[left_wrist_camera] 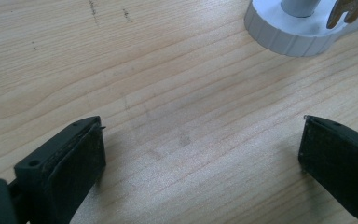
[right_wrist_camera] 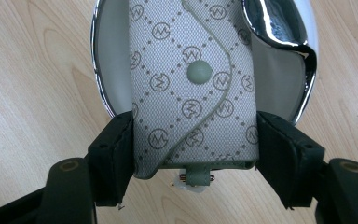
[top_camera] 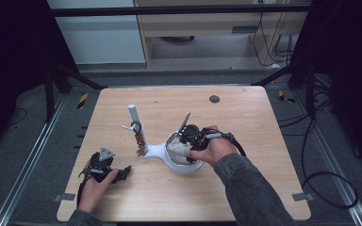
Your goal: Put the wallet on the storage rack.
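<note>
A grey patterned key pouch (right_wrist_camera: 191, 88) with a round snap lies lengthwise over the shiny round dish (right_wrist_camera: 103, 88) of a white stand. My right gripper (right_wrist_camera: 193, 154) is shut on the pouch, one pad pressing on each long side near its lower end. In the high view the right gripper (top_camera: 183, 142) sits over the dish (top_camera: 191, 168) with the pale pouch (top_camera: 176, 149) under it. My left gripper (top_camera: 121, 174) rests low on the table at the front left. Its jaws stand open in the left gripper view (left_wrist_camera: 203, 144), with bare wood between them.
The stand has a white upright post (top_camera: 134, 115) with a side peg, and brown keys (top_camera: 140, 141) hang by it. Its ribbed round base (left_wrist_camera: 289, 35) lies just ahead of the left gripper. A dark round spot (top_camera: 214, 99) marks the far tabletop.
</note>
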Tool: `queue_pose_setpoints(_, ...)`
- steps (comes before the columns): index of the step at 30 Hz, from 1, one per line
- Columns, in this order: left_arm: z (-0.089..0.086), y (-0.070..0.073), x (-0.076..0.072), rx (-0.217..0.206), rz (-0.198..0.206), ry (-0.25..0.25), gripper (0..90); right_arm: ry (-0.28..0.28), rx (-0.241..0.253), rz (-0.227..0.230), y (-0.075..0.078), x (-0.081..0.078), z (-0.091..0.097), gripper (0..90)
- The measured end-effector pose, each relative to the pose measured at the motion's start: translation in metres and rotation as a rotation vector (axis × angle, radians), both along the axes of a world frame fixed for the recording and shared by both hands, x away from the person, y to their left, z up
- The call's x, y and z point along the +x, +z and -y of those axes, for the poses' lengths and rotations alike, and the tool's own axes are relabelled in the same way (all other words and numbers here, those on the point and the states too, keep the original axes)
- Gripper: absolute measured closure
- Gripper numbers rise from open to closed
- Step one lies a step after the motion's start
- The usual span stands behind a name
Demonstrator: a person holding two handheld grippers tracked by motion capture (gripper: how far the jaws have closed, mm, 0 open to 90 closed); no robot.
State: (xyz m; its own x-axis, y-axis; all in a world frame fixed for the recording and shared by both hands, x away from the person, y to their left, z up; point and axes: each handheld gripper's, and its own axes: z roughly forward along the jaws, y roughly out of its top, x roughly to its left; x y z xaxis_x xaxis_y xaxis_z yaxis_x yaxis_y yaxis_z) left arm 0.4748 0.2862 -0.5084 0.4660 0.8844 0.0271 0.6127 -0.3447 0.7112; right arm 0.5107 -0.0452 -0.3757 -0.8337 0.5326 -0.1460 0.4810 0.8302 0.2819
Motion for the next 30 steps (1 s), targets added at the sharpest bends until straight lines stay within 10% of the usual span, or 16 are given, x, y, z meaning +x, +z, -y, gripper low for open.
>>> queue_pose_setpoints(30,0.0003,-0.0002,-0.0001,-0.002,0.002,-0.003,0.0,-0.022,0.039,0.001,-0.0052,0.0033,-0.0041,27.1)
